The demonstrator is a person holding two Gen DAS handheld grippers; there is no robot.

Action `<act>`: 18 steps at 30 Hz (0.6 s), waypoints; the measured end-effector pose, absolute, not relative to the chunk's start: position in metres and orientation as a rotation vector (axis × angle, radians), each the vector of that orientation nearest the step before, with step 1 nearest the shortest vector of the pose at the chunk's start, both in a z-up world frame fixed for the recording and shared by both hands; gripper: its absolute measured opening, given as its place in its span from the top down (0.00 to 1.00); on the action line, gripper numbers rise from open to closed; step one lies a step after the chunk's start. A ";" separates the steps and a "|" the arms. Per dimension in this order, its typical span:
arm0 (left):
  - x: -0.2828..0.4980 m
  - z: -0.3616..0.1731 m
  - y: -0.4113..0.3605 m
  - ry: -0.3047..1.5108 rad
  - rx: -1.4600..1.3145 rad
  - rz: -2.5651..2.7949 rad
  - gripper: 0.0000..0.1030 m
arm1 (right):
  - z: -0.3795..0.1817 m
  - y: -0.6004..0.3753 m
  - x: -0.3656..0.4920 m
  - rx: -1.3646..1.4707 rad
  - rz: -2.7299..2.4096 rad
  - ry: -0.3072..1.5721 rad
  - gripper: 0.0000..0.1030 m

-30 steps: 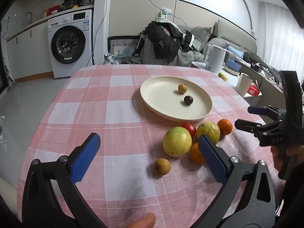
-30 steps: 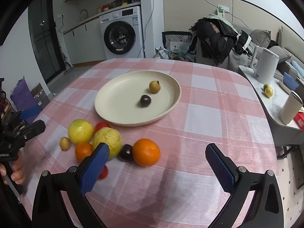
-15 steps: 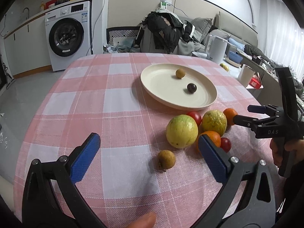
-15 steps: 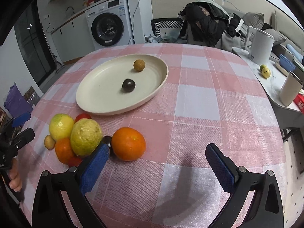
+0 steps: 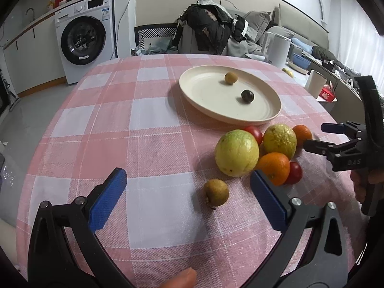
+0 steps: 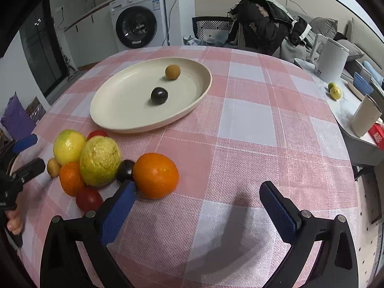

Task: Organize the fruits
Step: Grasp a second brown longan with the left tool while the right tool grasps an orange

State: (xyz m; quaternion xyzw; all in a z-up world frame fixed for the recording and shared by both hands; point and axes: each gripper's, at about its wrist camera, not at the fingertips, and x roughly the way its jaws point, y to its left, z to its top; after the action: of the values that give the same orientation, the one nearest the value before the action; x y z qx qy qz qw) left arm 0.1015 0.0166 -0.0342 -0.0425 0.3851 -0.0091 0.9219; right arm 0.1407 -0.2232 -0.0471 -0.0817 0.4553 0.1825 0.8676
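A cream plate (image 5: 206,96) (image 6: 124,108) on the pink checked cloth holds a tan fruit (image 6: 172,72) and a dark one (image 6: 159,95). In front of it lies a pile: two yellow-green guavas (image 5: 236,152) (image 5: 279,141), oranges, red tomatoes and a dark fruit (image 6: 124,168). A small brown fruit (image 5: 216,193) lies apart from the pile, between the fingers of my open left gripper (image 5: 188,192). My right gripper (image 6: 199,204) is open too. The big orange (image 6: 156,177) sits just ahead of its left pad (image 6: 118,208). Each gripper shows in the other's view, at the pile's side.
Right of the table stands a low counter with a white kettle (image 6: 332,57), a paper cup (image 6: 366,117) and two lemons (image 6: 334,91). Behind the table are a chair heaped with clothes (image 5: 208,33) and a washing machine (image 5: 84,40). The table's near edge curves close below both grippers.
Both grippers have come in lower and closer to the fruit pile, the left toward the small brown fruit, the right toward the big orange. Both stay open; no fruit has moved.
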 end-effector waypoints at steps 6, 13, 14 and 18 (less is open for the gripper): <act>0.105 -0.039 0.018 0.805 -0.081 -0.017 0.01 | -0.050 -0.223 0.135 -0.263 0.396 0.978 0.00; 0.106 -0.042 0.016 0.817 -0.064 -0.018 0.01 | -0.049 -0.224 0.130 -0.254 0.435 0.971 0.00; 0.105 -0.042 0.016 0.819 -0.064 -0.019 0.01 | -0.049 -0.222 0.130 -0.256 0.437 0.968 0.00; 0.105 -0.044 0.014 0.826 -0.059 -0.022 0.01 | -0.051 -0.216 0.128 -0.242 0.472 0.952 0.04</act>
State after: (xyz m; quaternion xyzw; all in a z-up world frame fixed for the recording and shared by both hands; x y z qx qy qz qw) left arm 0.1055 0.0144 -0.0437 -0.0288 0.4015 -0.0108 0.9154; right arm 0.1283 -0.2159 -0.0507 -0.1153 0.4526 0.2245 0.8552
